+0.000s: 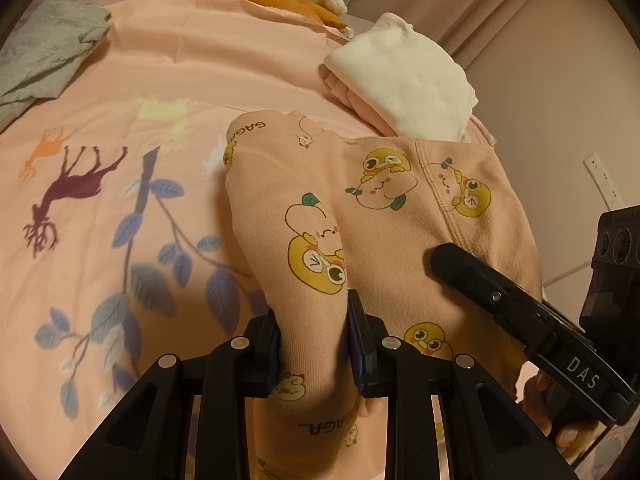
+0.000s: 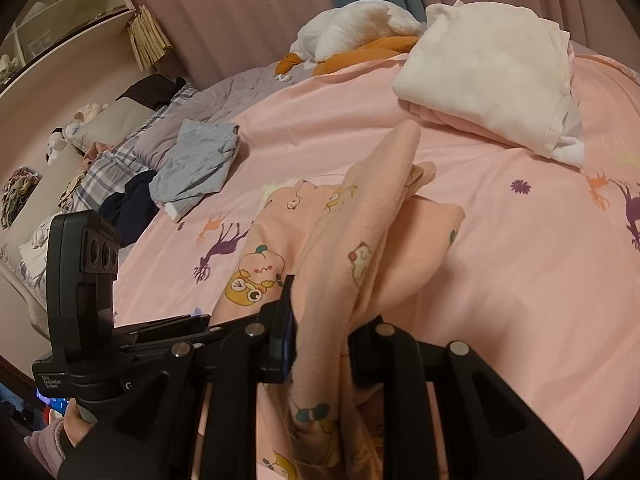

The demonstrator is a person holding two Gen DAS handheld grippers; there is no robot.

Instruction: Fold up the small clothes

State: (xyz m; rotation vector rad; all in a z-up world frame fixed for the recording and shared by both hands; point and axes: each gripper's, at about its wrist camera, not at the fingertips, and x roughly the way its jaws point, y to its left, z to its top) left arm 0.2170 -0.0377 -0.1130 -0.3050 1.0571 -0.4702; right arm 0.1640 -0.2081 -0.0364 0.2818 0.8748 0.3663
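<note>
A peach-pink child's garment (image 1: 384,208), printed with yellow cartoon fruit figures, is held up over a bed by two hand-held grippers. In the left wrist view, the left hand-held gripper (image 1: 314,344) is seen closed on a fold of the garment: the cloth is bunched between its two pads and pressed from both sides. The rest of the garment is spread away from the jaws, with its far edge lying on or just above the pink bedspread (image 1: 168,64); which of the two cannot be told.

In the right wrist view, the right hand-held gripper (image 2: 320,336) is likewise clamped on a gathered edge of the same garment (image 2: 352,240), the fabric being pinched between the narrowly parted fingers and hanging below them. A ridge of cloth is raised away from the jaws toward the middle of the bed.

The right hand-held gripper is also seen at the right edge of the left wrist view, beside the garment, with a person's fingers (image 1: 560,420) wrapped around its handle. The left hand-held gripper's body is seen at the left of the right wrist view, gripped by a hand (image 2: 74,426) in a pale sleeve.

The bedspread is printed with purple deer and blue leaves. A folded white and pink pile (image 1: 404,80) is placed beyond the garment, near the bed's far side. A crumpled grey garment (image 2: 196,164) is lying well apart on the bed, and a white and orange plush toy (image 2: 352,36) is resting near the headboard.
</note>
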